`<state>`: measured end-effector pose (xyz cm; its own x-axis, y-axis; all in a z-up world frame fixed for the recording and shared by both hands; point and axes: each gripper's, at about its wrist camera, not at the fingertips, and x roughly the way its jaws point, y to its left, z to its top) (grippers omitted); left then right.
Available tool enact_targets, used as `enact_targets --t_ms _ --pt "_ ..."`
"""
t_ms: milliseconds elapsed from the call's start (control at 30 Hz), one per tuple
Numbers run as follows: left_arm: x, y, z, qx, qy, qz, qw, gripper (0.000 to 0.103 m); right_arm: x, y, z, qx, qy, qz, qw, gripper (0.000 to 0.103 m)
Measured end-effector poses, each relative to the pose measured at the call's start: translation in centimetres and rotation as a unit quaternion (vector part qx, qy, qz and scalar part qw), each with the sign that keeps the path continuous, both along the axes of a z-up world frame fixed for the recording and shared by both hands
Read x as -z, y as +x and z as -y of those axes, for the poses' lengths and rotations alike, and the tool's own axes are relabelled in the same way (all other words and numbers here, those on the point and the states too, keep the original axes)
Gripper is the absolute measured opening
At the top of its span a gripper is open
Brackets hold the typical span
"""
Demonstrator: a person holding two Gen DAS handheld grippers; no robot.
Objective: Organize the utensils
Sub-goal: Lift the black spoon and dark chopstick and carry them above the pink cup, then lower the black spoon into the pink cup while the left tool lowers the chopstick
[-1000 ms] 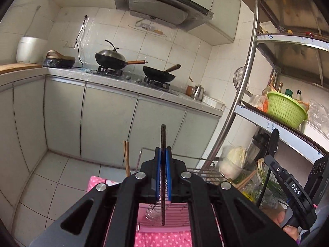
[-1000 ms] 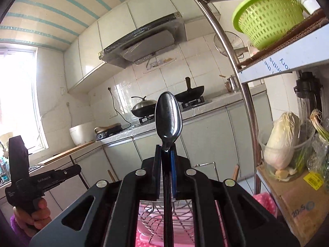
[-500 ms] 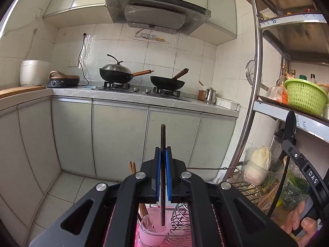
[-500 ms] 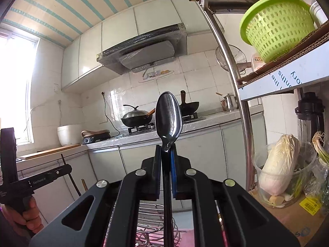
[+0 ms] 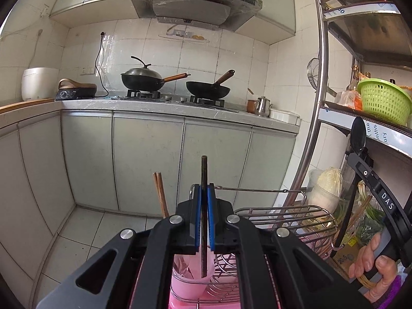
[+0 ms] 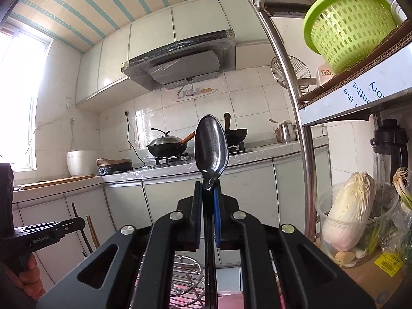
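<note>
Two claws are up in the air, each clamped on one utensil. The left claw (image 5: 204, 195) has its blue pads pressed onto a dark chopstick (image 5: 204, 216) that stands upright between them, its top rising past the fingertips and its lower end hanging over a pink cup (image 5: 191, 280) directly beneath. That cup sits at the near-left end of a wire dish rack (image 5: 283, 221), which spreads out below and to the right of the claw on a pink dotted cloth (image 5: 180, 305). Just left of the claw, two brown chopsticks (image 5: 161, 195) lean together; their lower ends are hidden behind the claw, so they probably stand in the cup. Ahead of the claw, open floor runs to the cabinet fronts.

The right claw (image 6: 208, 198) pinches a metal spoon (image 6: 211, 149) by the neck, bowl upward and shiny, handle running down between the fingers. A steel shelf post (image 6: 303, 159) stands close on its right; ahead and left is open air. In the left view this claw appears far right, with the spoon dark against the shelf edge. One green basket (image 6: 347, 25) sits on the shelf above, and one cabbage (image 6: 347, 208) stands in a clear tub below right. Two woks sit on the desk far ahead.
</note>
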<state>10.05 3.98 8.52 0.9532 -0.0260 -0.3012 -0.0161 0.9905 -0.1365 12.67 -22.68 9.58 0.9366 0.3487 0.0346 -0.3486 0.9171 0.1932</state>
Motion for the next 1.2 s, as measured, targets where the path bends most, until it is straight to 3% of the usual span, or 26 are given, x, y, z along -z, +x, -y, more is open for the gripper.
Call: enact_targets --t_ms 200,533,833,1200 --pt "0.6 0.1 -0.3 0.005 -0.002 0.0 1.0 0.004 1.0 0.2 -1.1 0.013 -0.036 0.027 0.999 0.008" --pt "2.1 0.4 -0.5 0.006 -0.006 -0.015 0.9998 0.004 2.8 -0.3 -0.5 0.005 -0.033 0.0 0.999 0.008" --pt "2.8 0.4 -0.5 0.008 -0.003 -0.024 0.9997 0.004 4.1 0.0 1.3 0.003 0.005 -0.051 0.999 0.008" --pt "3.5 0.7 -0.2 0.017 0.0 -0.042 0.999 0.004 1.8 -0.3 2.6 -0.041 0.014 -0.106 0.993 0.008"
